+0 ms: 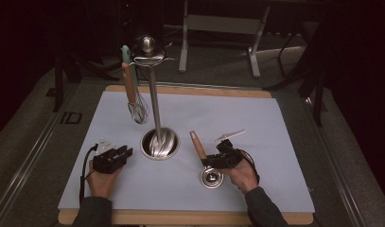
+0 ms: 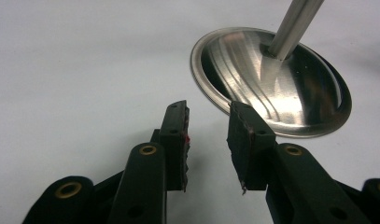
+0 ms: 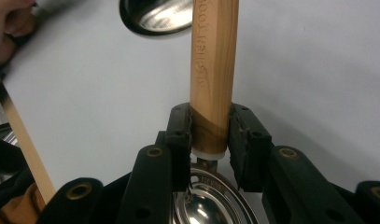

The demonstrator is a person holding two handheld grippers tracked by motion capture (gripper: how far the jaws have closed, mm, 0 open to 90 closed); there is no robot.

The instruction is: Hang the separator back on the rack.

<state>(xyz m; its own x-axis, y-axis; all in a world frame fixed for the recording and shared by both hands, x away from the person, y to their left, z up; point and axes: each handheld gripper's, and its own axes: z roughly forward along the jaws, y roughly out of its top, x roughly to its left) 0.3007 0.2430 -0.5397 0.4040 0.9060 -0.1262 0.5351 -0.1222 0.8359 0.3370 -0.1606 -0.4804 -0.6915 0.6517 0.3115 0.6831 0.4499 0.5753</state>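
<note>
High view: the right gripper [image 1: 217, 160] is clamping the ladle [image 1: 205, 163] low on its wooden handle, bowl toward the person, handle slanting up — the stand [image 1: 154, 101] rising to its left. Left gripper view: the left gripper [image 2: 208, 135] is resting parted, empty, beside the stand's base [image 2: 290, 93]. Right gripper view: the pads [image 3: 180, 135] are pinching the handle [image 3: 213, 70], its axis pointing toward the base.

A silver ladle [image 1: 211, 177] with a light-brown wooden handle [image 3: 213, 70] lies on a pale-blue mat [image 1: 275, 142].
</note>
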